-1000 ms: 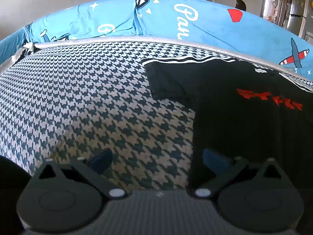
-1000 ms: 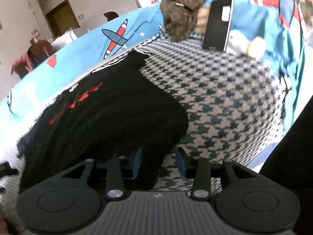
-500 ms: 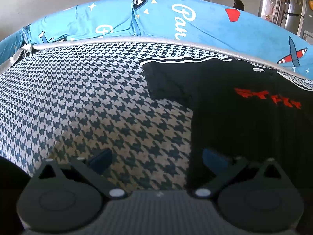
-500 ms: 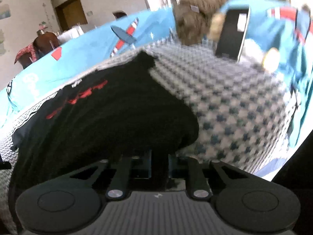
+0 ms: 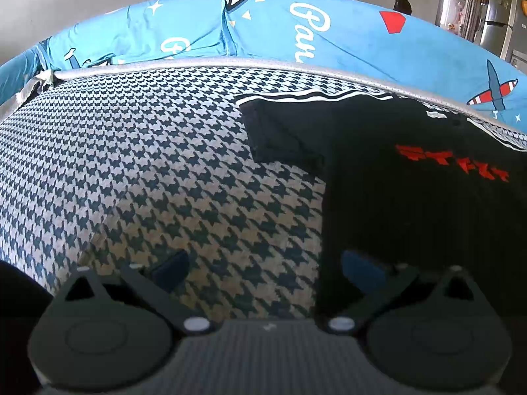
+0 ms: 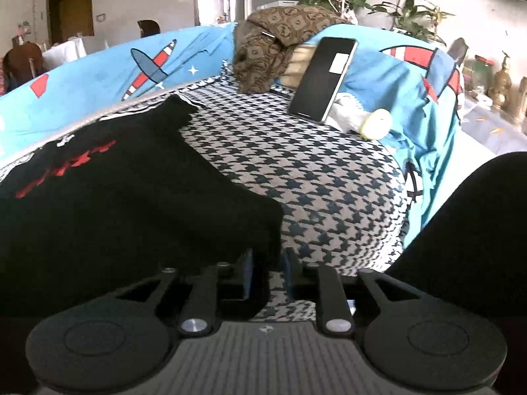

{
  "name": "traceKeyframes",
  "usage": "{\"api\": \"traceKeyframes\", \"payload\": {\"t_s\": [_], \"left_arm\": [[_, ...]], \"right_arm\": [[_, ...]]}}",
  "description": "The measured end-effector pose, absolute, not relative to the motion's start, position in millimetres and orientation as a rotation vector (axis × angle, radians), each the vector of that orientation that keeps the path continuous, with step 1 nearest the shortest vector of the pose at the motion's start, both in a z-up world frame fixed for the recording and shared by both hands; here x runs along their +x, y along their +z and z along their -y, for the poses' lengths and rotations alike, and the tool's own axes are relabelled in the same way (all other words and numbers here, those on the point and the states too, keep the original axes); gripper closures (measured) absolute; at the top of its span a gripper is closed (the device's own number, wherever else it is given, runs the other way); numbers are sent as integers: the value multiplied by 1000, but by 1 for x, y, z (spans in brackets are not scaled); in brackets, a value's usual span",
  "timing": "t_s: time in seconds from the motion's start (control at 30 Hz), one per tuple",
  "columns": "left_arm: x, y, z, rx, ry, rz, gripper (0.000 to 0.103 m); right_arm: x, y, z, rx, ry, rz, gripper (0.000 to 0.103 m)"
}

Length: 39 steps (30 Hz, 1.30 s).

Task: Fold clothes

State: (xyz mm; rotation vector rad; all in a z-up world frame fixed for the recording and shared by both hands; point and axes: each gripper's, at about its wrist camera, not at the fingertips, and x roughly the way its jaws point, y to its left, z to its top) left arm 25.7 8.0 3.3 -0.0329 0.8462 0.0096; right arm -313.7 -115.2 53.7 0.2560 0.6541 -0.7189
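Note:
A black T-shirt (image 5: 411, 197) with red lettering lies spread on the houndstooth cover (image 5: 148, 164); one sleeve points left. My left gripper (image 5: 266, 268) is open just above the cover at the shirt's left edge, its right finger over the black cloth and its left finger over bare cover. In the right wrist view the same T-shirt (image 6: 131, 197) fills the left half. My right gripper (image 6: 267, 263) is shut on the shirt's near right corner, which hangs pinched between the two fingers.
A blue printed sheet (image 5: 296, 33) rises behind the cover. A phone (image 6: 322, 79) leans against it at the back right, beside a brown patterned cloth (image 6: 273, 46) and a soft white and yellow toy (image 6: 375, 123). A dark shape (image 6: 477, 230) blocks the near right.
The right fingers have drawn together on the shirt corner, and the right view has swung towards the phone. The left gripper has barely moved.

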Motion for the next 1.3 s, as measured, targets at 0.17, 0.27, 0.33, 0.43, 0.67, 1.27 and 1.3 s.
{"api": "traceKeyframes", "payload": {"t_s": [0.17, 0.27, 0.33, 0.43, 0.67, 1.27, 1.3], "left_arm": [[25, 2, -6, -22, 5, -849, 0], [25, 1, -5, -22, 1, -856, 0], [25, 0, -4, -17, -3, -859, 0], [23, -1, -1, 0, -12, -856, 0], [22, -5, 7, 38, -26, -861, 0], [22, -13, 12, 49, -53, -869, 0], [22, -13, 12, 49, -53, -869, 0]], "right_arm": [[-312, 54, 113, 248, -682, -623, 75], [-309, 60, 118, 254, -667, -587, 74], [-305, 63, 122, 264, -633, -576, 73], [-294, 68, 127, 265, -574, -581, 71], [-252, 71, 142, 251, -377, -668, 66], [-151, 74, 208, 210, -189, -784, 53], [-146, 72, 211, 215, -189, -782, 53]]}}
